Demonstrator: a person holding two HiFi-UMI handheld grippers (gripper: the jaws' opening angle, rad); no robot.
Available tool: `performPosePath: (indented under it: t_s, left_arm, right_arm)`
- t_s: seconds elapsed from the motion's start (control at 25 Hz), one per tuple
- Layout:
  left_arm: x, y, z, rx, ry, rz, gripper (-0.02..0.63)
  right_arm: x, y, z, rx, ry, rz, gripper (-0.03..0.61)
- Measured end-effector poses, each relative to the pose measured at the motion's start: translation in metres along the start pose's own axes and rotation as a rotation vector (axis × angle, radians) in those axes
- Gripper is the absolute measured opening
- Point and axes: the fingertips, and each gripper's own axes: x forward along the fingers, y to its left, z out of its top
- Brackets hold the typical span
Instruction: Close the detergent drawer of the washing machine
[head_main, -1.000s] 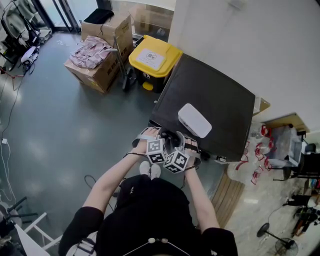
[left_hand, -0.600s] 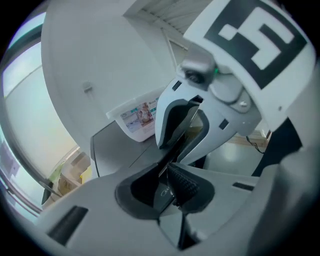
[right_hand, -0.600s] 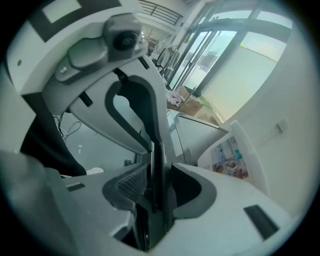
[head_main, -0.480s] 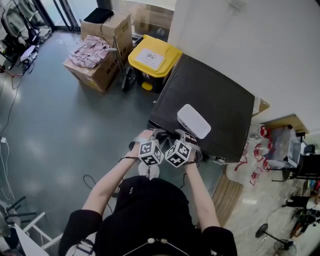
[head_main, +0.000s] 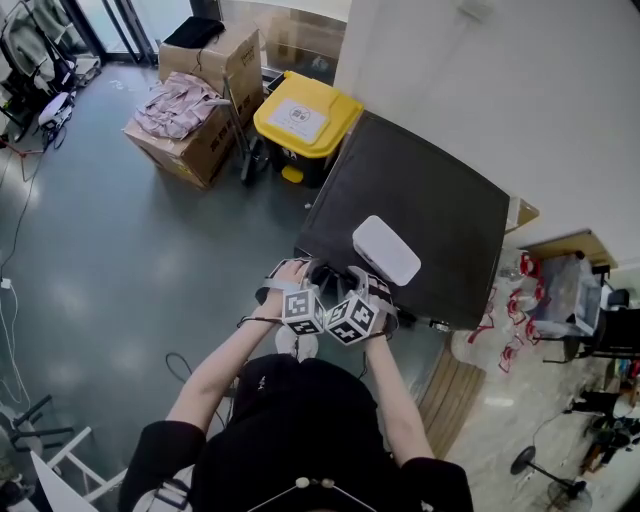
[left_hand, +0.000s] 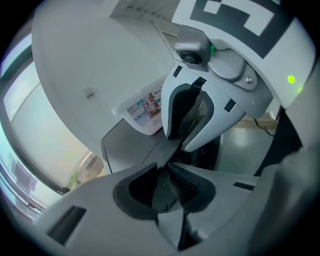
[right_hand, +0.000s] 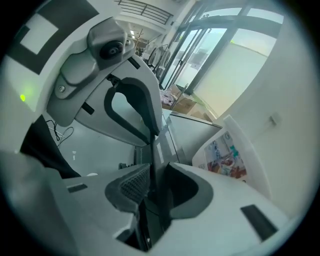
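Clutter on a grey floor (head_main: 120, 260) by a white wall (head_main: 480, 90).
A yellow-lidded bin (head_main: 295, 118) stands just beside two cardboard boxes (head_main: 200, 150); pink cloth (head_main: 175, 103) lies heaped on the nearer box, something black (head_main: 197, 32) on the farther. A white box (head_main: 385, 250) sits apart, and plastic bags (head_main: 520, 310) lie at the right.

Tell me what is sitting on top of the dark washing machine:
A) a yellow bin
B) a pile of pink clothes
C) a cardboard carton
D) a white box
D: in the head view a white box lies on the dark top of the washing machine, near the edge closest to the person.
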Motion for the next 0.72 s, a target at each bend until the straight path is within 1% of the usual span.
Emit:
performPosePath:
  t_s: [0.12,0.2,0.28,0.36,0.4,0.48,0.52,0.56,0.6,0.64,0.72]
  left_arm:
    - [0.001,0.003,0.002,-0.001,0.000,-0.005,0.071]
    - [0.002,0.002,0.002,-0.027,-0.009,-0.005,0.071]
    - [0.002,0.002,0.001,-0.090,-0.028,-0.005,0.071]
    - [0.001,0.002,0.001,-0.187,-0.051,-0.025,0.071]
    - [-0.001,0.002,0.001,-0.233,-0.064,-0.040,0.071]
    - [-0.010,0.006,0.005,-0.306,-0.099,-0.049,0.063]
    - [-0.016,0.011,0.009,-0.337,-0.124,-0.042,0.061]
    - [-0.025,0.017,0.014,-0.373,-0.155,-0.035,0.060]
    - [-0.035,0.024,0.020,-0.418,-0.197,-0.030,0.060]
    - [-0.048,0.032,0.028,-0.474,-0.248,-0.028,0.060]
    - [-0.081,0.051,0.047,-0.602,-0.373,-0.030,0.060]
  right_arm:
    - [0.001,-0.001,-0.001,0.012,-0.005,0.003,0.121]
    - [0.000,-0.001,-0.002,0.008,-0.011,0.006,0.123]
    - [-0.001,-0.001,-0.002,-0.002,-0.023,0.011,0.124]
    - [-0.002,-0.001,-0.002,0.010,-0.038,0.019,0.123]
    - [-0.004,-0.001,-0.001,0.033,-0.050,0.022,0.121]
    - [-0.011,-0.006,0.004,0.116,-0.099,0.011,0.104]
    - [-0.019,-0.011,0.008,0.172,-0.139,-0.006,0.075]
    - [-0.029,-0.018,0.013,0.236,-0.189,-0.025,0.033]
    - [-0.041,-0.025,0.020,0.303,-0.246,-0.036,0.023]
    - [-0.055,-0.033,0.029,0.372,-0.311,-0.038,0.031]
    - [-0.088,-0.048,0.049,0.498,-0.454,-0.022,0.039]
